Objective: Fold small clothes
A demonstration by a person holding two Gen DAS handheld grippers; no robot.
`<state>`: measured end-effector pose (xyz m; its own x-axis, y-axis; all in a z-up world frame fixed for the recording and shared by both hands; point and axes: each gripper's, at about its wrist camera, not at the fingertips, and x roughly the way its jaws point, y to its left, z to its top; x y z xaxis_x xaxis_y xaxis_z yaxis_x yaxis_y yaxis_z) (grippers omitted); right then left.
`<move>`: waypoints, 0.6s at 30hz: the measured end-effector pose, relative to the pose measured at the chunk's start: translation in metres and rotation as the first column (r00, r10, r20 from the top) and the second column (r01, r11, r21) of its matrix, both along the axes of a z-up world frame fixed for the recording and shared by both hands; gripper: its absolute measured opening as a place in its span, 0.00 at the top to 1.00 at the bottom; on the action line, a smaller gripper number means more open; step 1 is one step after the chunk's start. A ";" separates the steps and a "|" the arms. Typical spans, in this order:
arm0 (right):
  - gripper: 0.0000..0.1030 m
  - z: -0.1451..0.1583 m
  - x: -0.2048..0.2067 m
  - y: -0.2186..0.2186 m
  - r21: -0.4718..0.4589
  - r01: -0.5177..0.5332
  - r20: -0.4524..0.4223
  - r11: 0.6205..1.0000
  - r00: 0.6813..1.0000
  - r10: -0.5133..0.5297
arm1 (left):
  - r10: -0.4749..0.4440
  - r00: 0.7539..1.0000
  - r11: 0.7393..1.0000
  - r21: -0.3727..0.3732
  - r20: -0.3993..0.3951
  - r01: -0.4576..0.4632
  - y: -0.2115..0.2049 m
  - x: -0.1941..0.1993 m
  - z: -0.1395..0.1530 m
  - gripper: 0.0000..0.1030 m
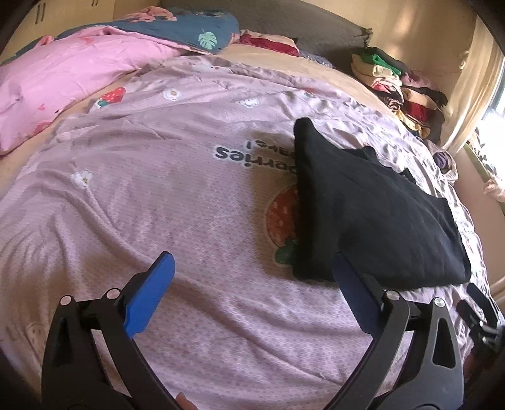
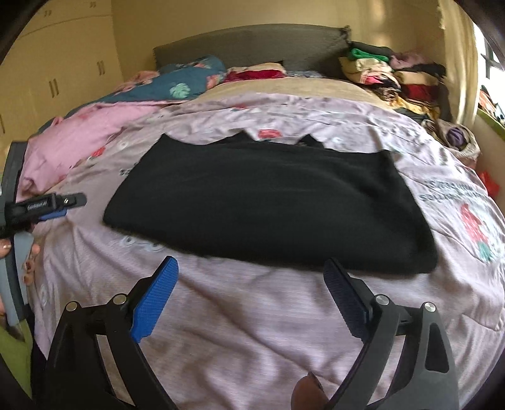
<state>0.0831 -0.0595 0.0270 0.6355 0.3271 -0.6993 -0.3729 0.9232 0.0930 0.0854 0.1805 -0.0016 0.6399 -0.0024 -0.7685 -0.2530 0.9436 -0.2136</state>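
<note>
A black garment [image 2: 268, 202] lies folded flat on the lilac strawberry-print bedcover [image 2: 252, 315]. In the left wrist view the same black garment [image 1: 372, 214] sits to the right of centre. My left gripper [image 1: 252, 268] stands open over the bedcover [image 1: 142, 195], its right finger [image 1: 350, 284] at the garment's near corner, nothing between the pads. My right gripper [image 2: 251, 274] is open too, just short of the garment's near edge, with nothing held. The left gripper [image 2: 60, 205] also shows at the left edge of the right wrist view, in a person's hand.
A pile of folded clothes [image 2: 388, 75] is stacked at the bed's far right corner by the wall. A pink quilt [image 1: 63, 79] and a blue leaf-print blanket [image 1: 195, 28] lie at the head of the bed. Cupboards [image 2: 53, 72] stand to the left.
</note>
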 end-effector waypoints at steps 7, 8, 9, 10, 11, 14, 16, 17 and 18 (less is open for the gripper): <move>0.07 -0.001 0.000 0.043 -0.041 -0.076 0.012 0.996 0.997 0.077 | 0.028 1.000 1.000 -0.003 -0.011 -0.028 0.012 0.003 0.000 0.09; 0.07 -0.001 0.001 0.048 -0.046 -0.084 0.016 0.995 0.996 0.085 | 0.026 1.000 1.000 -0.007 -0.013 -0.026 0.013 0.003 0.001 0.09; 0.07 -0.001 0.002 0.054 -0.053 -0.097 0.018 0.994 0.995 0.098 | 0.026 1.000 1.000 -0.011 -0.012 -0.027 0.014 0.005 0.002 0.09; 0.06 -0.002 0.003 0.061 -0.065 -0.101 0.021 0.993 0.994 0.103 | 0.026 1.000 1.000 -0.011 -0.012 -0.026 0.014 0.008 0.003 0.09; 0.06 -0.002 0.004 0.065 -0.073 -0.108 0.023 0.992 0.994 0.109 | 0.023 1.000 1.000 -0.007 -0.011 -0.023 0.014 0.010 0.005 0.09; 0.06 -0.003 0.006 0.081 -0.103 -0.137 0.033 0.985 0.990 0.141 | 0.013 1.000 1.000 0.014 -0.011 -0.012 0.010 0.020 0.008 0.09; 0.06 -0.005 0.007 0.093 -0.133 -0.157 0.039 0.978 0.986 0.164 | 0.007 1.000 1.000 0.029 -0.011 -0.007 0.007 0.027 0.011 0.09; 0.06 -0.005 0.007 0.100 -0.152 -0.168 0.045 0.974 0.983 0.177 | 0.003 1.000 1.000 0.031 -0.011 -0.002 0.005 0.030 0.013 0.09; 0.06 -0.006 0.008 0.106 -0.163 -0.178 0.049 0.970 0.981 0.188 | -0.006 1.000 0.999 0.036 -0.008 0.007 0.003 0.034 0.014 0.09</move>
<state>0.0906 0.0464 0.0207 0.6198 0.3308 -0.7116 -0.5370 0.8400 -0.0772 0.1191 0.1838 0.0129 0.6335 0.0210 -0.7734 -0.2483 0.9523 -0.1776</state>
